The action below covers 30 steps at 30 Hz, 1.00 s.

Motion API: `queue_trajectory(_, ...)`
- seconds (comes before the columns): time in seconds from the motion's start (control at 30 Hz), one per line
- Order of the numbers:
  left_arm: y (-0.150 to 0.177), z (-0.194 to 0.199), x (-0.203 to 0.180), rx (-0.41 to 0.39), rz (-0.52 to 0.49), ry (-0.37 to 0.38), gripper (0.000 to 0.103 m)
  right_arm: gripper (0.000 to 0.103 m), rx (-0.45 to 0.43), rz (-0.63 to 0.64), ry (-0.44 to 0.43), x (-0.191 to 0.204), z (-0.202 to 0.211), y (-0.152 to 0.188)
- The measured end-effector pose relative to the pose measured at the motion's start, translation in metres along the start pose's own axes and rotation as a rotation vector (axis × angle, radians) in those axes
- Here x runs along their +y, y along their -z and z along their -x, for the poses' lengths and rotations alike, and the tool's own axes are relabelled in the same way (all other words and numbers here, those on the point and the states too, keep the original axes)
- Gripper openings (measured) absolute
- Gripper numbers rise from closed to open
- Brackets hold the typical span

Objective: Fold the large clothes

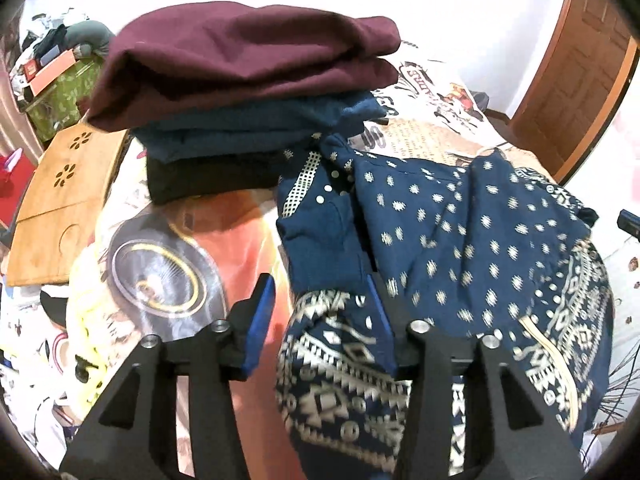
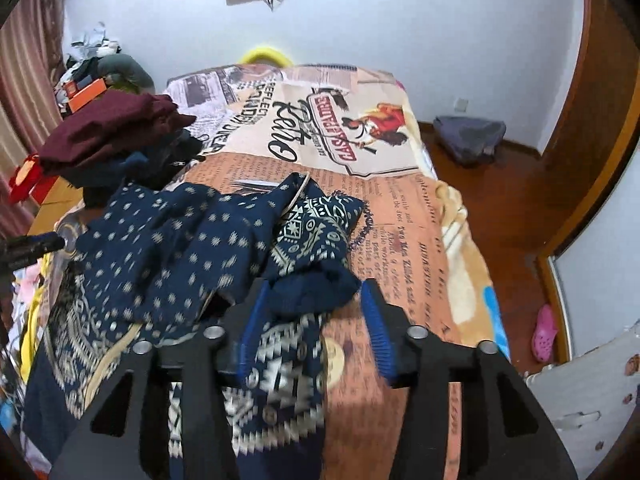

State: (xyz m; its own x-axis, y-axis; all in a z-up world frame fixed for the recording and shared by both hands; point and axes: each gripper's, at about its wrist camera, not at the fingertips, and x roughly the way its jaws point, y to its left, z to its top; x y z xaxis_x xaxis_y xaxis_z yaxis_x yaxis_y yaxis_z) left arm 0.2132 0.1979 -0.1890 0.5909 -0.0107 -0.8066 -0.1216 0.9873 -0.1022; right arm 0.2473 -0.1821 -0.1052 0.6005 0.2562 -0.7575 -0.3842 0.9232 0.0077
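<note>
A navy garment with cream dots and a geometric border point(image 1: 460, 232) lies loosely bunched on the printed bedspread point(image 1: 224, 232). My left gripper point(image 1: 320, 320) is open above the garment's left edge; its right finger sits over the cloth, its left finger over bare bedspread. In the right wrist view the same garment point(image 2: 180, 248) spreads to the left. My right gripper point(image 2: 314, 320) hangs open over the garment's right end, with a dark blue fold lying between the blue pads point(image 2: 376, 328) and not pinched.
A stack of folded clothes, maroon on top point(image 1: 248, 64), sits on the bed behind the garment. A wooden board point(image 1: 68, 200) lies at the bed's left. A brown door point(image 1: 580, 80), a grey bundle point(image 2: 468, 136) and a pink shoe point(image 2: 544, 332) are on the right.
</note>
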Motion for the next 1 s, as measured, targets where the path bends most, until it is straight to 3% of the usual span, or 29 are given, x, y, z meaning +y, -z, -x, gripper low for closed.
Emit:
queue_trajectory(0.13,0.021,0.011,0.006,0.016,0.037,0.010,0.060,0.047,-0.008,-0.022,-0.001,-0.001,0.015,0.019)
queue_trajectory(0.57,0.108,-0.014,0.012,0.258,0.191,0.170,0.060,0.047,0.160,-0.127,-0.044,-0.002,-0.007,0.098)
queue_trajectory(0.63,0.111,-0.016,0.009,0.247,0.212,0.171,0.060,0.047,0.173,-0.168,-0.073,-0.005,-0.010,0.109)
queue_trajectory(0.73,0.111,-0.016,0.010,0.240,0.242,0.246,0.060,0.047,0.150,-0.260,-0.163,-0.008,-0.010,0.119)
queue_trajectory(0.8,0.111,-0.016,0.009,0.233,0.245,0.267,0.060,0.047,0.131,-0.269,-0.166,-0.008,-0.009,0.123)
queue_trajectory(0.83,0.111,-0.016,0.007,0.228,0.235,0.265,0.058,0.047,0.127,-0.274,-0.168,-0.008,-0.009,0.124)
queue_trajectory(0.87,0.110,-0.014,0.006,0.217,0.223,0.272,0.049,0.037,0.121,-0.286,-0.172,-0.008,-0.009,0.125)
queue_trajectory(0.9,0.109,-0.011,0.004,0.205,0.214,0.281,0.043,0.020,0.118,-0.292,-0.181,-0.008,-0.008,0.125)
queue_trajectory(0.93,0.106,-0.008,0.003,0.192,0.204,0.279,0.028,0.013,0.124,-0.289,-0.195,-0.006,-0.008,0.124)
queue_trajectory(0.97,0.105,-0.005,0.002,0.180,0.195,0.276,0.012,0.011,0.129,-0.277,-0.206,-0.004,-0.008,0.121)
queue_trajectory(1.0,0.103,-0.002,0.001,0.167,0.187,0.277,0.010,0.011,0.125,-0.271,-0.206,-0.002,-0.006,0.119)
